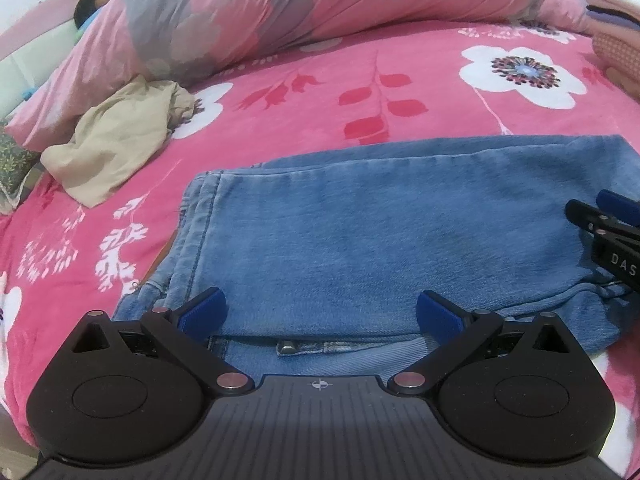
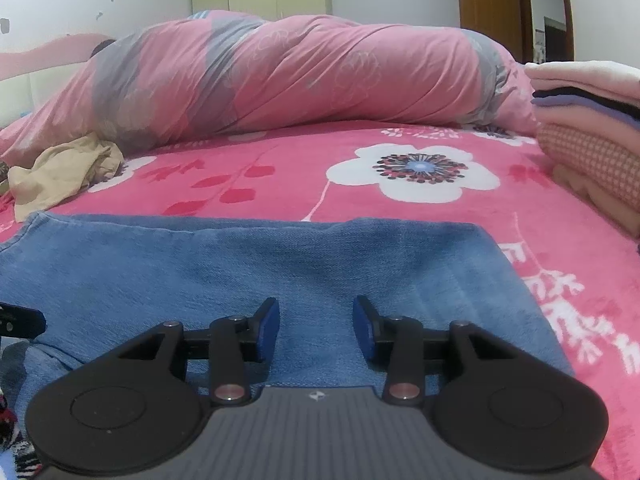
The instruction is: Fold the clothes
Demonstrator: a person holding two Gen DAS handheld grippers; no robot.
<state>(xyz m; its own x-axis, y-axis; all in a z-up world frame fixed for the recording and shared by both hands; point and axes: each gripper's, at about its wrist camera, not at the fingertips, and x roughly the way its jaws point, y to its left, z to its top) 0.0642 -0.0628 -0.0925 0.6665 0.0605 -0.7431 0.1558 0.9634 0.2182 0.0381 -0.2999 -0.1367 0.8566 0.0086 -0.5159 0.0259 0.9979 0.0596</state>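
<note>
Black claw point(image 1: 320, 312), blue pads point(image 1: 202, 312), silver rivets

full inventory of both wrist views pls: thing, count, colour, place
jeans: 1, blue denim, folded flat on bed, nearest the cameras
beige garment: 1, tan, crumpled, far left on bed
bedsheet: 1, hot pink with white flowers, under everything
duvet: 1, pink and grey, bunched along far side
folded stack: 1 pile, pink, purple, checked, far right
person: 1, dark hair only, lying beyond the duvet, far left
left hand-held gripper: black, blue pads, open over jeans
right hand-held gripper: same, open, nothing between pads
</note>
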